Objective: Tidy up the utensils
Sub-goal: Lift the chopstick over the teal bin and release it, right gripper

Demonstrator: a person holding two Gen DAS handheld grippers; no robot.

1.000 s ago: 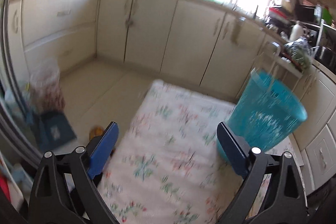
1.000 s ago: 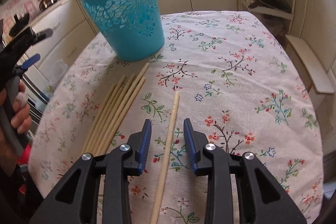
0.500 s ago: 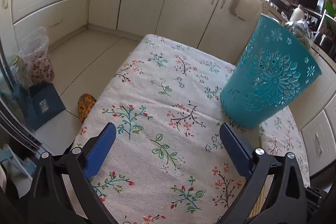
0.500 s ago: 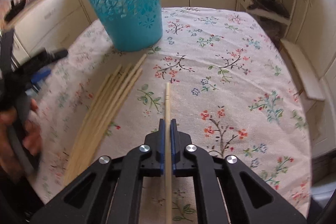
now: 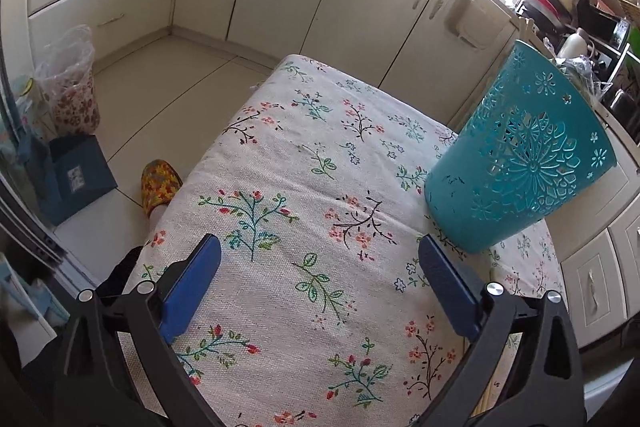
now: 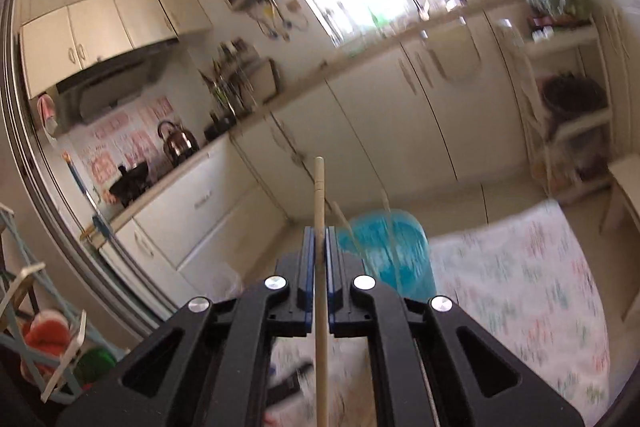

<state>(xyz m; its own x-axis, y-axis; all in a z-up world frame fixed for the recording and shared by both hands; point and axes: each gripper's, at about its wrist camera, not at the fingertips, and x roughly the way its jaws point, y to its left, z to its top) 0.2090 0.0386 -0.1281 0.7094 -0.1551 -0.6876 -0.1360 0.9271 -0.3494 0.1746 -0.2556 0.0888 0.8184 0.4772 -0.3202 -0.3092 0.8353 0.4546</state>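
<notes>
Our right gripper (image 6: 319, 247) has its blue pads pinched tight on a single wooden chopstick (image 6: 319, 195). The stick runs straight between the two jaws, its tip poking out ahead of them and its other end passing back under the black frame toward the bottom of the view. It hangs in the air, clear of the table. Just beyond the jaws and a little to the right sits the teal basket (image 6: 386, 251), blurred, with two pale sticks leaning out of its mouth. Right of it spreads the flowered tablecloth (image 6: 520, 287), also smeared by motion. Farther off we see cream cabinets, a kettle (image 6: 176, 143) on the counter and a bright window.

Our left gripper (image 5: 320, 275) has its jaws spread wide with nothing between them, only the tablecloth (image 5: 280, 163) underneath. It hovers over the near part of the table. The basket (image 5: 520, 167) stands just past the right-hand pad, near the table's right edge, its cut-out flower pattern facing us. At the lower right, under the black frame, pale ends of more chopsticks (image 5: 490, 391) lie on the cloth. Off the table's left edge a patterned slipper (image 5: 160, 183) rests on the floor.
</notes>
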